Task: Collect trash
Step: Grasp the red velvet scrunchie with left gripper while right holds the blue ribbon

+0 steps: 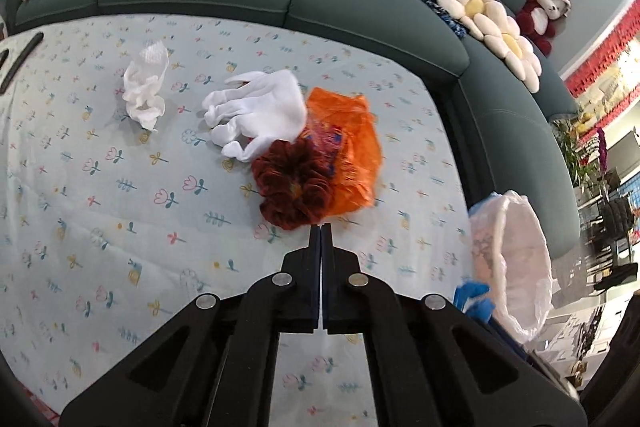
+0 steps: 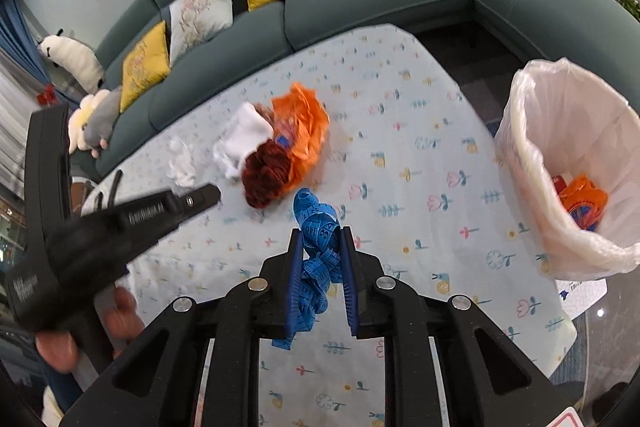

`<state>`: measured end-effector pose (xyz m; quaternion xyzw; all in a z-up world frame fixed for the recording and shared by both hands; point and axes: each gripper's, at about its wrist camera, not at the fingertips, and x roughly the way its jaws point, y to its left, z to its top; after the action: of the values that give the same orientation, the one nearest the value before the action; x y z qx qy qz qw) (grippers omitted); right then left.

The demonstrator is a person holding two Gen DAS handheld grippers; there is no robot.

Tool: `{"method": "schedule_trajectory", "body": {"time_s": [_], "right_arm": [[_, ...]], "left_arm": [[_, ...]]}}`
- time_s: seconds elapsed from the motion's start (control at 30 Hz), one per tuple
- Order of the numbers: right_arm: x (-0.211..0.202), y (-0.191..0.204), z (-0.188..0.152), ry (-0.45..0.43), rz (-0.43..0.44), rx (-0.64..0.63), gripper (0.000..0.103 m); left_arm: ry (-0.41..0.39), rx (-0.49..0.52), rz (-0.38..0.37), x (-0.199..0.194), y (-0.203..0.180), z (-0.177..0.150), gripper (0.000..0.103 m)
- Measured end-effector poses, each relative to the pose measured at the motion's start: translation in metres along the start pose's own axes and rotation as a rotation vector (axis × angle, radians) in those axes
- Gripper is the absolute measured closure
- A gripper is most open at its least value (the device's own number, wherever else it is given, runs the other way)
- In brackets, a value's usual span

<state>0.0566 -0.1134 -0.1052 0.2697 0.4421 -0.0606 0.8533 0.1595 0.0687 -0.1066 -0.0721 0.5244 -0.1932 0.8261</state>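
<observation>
Left gripper (image 1: 321,227) hangs empty, jaws together, above the floral surface (image 1: 120,187). From left lie a tissue (image 1: 145,87), glove (image 1: 260,111), scrunchie (image 1: 294,185) and orange wrapper (image 1: 348,155). Right gripper (image 2: 320,233) clamps a numbered blue tape (image 2: 316,259). Bin (image 2: 568,163) sits rightmost.

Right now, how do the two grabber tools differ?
The left gripper has its fingers pressed shut on nothing; the right gripper clamps a crumpled blue measuring tape. The left points at the dark red scrunchie; the right sits nearer the lined bin. Both are black.
</observation>
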Motion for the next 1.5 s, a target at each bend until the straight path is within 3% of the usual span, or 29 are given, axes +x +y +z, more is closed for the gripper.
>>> {"method": "schedule_trajectory", "body": {"time_s": [0.2,0.33,0.37,0.4,0.47,0.6,0.73,0.8,0.9,1.5], "right_arm": [[-0.014,-0.007,0.003,-0.019,0.004,0.005,0.086],[-0.009,-0.011,0.01,-0.023,0.008,0.008,0.086],[-0.006,-0.012,0.012,-0.023,0.01,0.007,0.086],[-0.002,-0.012,0.015,-0.023,0.013,0.007,0.086],[0.005,-0.01,0.021,-0.023,0.017,0.006,0.086],[0.022,-0.006,0.031,-0.025,0.027,0.008,0.086],[0.037,-0.002,0.035,-0.019,0.031,0.003,0.086],[0.044,0.0,0.035,-0.01,0.03,-0.004,0.086],[0.049,0.002,0.035,-0.002,0.033,-0.011,0.086],[0.001,0.004,0.045,-0.07,0.06,-0.001,0.086]], "left_arm": [[0.031,-0.062,-0.035,-0.001,0.007,0.004,0.103],[0.05,-0.075,-0.006,0.013,0.019,0.008,0.101],[0.06,-0.085,-0.005,0.017,0.024,0.01,0.092],[0.072,-0.098,-0.007,0.023,0.028,0.012,0.074],[0.076,-0.135,-0.011,0.033,0.037,0.019,0.053],[0.094,-0.142,-0.03,0.056,0.042,0.033,0.05],[0.123,-0.136,-0.012,0.082,0.042,0.039,0.053],[0.136,-0.13,-0.017,0.091,0.042,0.038,0.077],[0.142,-0.136,-0.03,0.092,0.042,0.036,0.099],[0.003,-0.049,-0.07,0.003,0.002,0.029,0.102]]}}
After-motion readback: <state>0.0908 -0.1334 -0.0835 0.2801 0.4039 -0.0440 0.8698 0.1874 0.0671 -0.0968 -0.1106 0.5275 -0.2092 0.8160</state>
